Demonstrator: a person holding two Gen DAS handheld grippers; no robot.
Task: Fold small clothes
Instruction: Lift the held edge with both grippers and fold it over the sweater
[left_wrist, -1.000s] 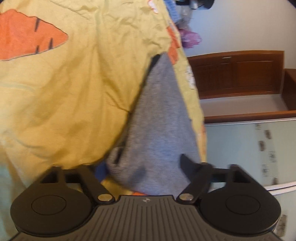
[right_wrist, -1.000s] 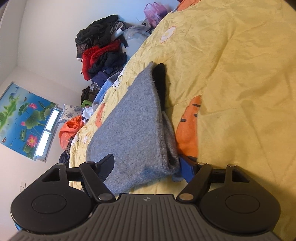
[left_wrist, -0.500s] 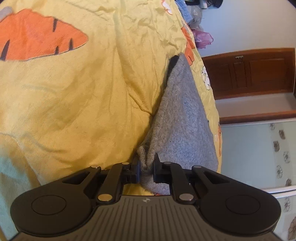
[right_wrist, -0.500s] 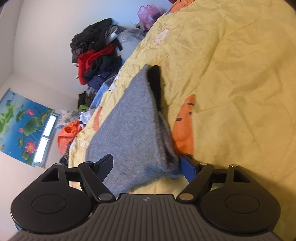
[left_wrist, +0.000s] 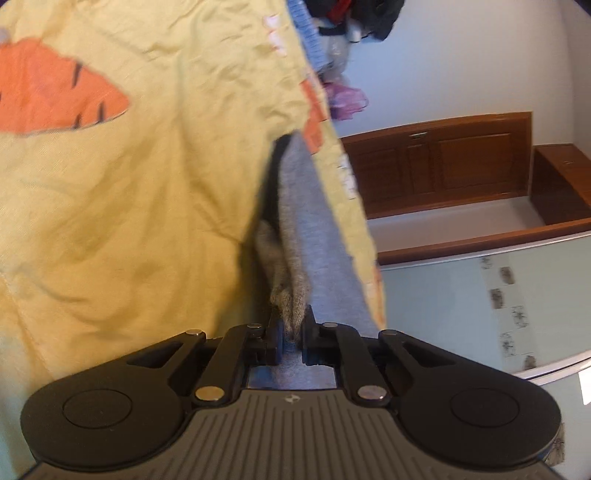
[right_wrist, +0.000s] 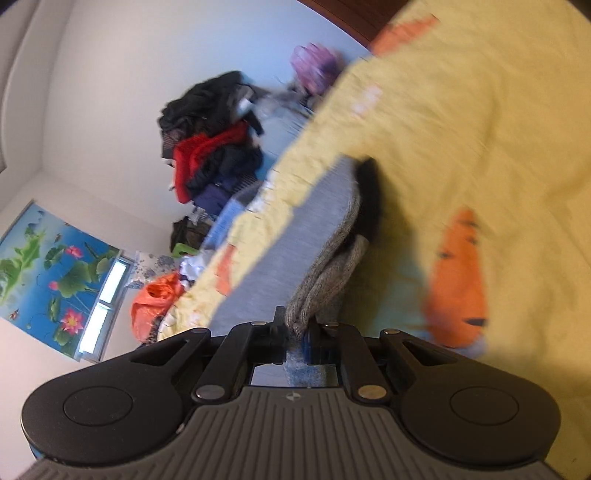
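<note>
A grey knitted garment (left_wrist: 314, 229) lies on a yellow bedsheet (left_wrist: 147, 166) printed with orange carrots, a black trim (left_wrist: 275, 155) at its far end. My left gripper (left_wrist: 293, 328) is shut on the garment's near edge, and the cloth bunches up between the pads. In the right wrist view the same grey garment (right_wrist: 291, 236) stretches away over the sheet (right_wrist: 461, 129). My right gripper (right_wrist: 295, 332) has its jaws closing on another part of the near edge, with a fold of grey knit pinched between them and lifted off the sheet.
A heap of dark and red clothes (right_wrist: 214, 147) lies at the far end of the bed, with an orange bag (right_wrist: 155, 299) and a purple thing (right_wrist: 314, 66) nearby. A wooden cabinet (left_wrist: 443, 162) stands beyond the bed's edge. A lotus poster (right_wrist: 48, 266) hangs on the wall.
Both grippers went from wide open around the garment's near edge to closed on it. The right one has risen, and the grey edge now stands up in folds.
</note>
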